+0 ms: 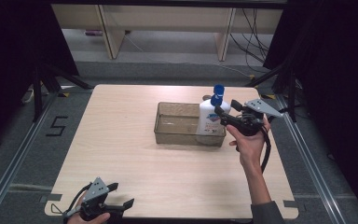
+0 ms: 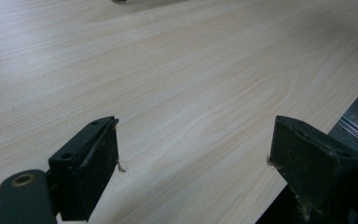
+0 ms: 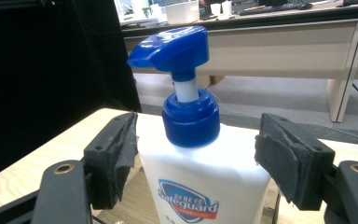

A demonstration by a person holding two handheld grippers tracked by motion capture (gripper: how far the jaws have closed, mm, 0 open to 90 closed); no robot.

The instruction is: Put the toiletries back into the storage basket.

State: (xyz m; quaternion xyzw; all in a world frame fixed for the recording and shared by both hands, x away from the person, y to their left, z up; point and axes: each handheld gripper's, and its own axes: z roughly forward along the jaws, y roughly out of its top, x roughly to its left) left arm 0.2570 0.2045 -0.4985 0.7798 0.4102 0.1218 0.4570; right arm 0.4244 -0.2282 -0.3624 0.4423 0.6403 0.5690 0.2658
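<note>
A white soap bottle (image 1: pixel 210 116) with a blue pump stands upright at the right end of a clear tray (image 1: pixel 177 125) near the tabletop's (image 1: pixel 121 140) right edge, clamped by the right gripper (image 1: pixel 224 113), while the left gripper (image 1: pixel 121 196) rests wide open and holding nothing at the near left corner.

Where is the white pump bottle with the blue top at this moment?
In the high view the pump bottle stands upright at the right end of the clear tray, between the right gripper's jaws.

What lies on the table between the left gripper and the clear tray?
Nothing: in the high view, bare wooden table stretches from the left gripper to the clear tray.
</note>
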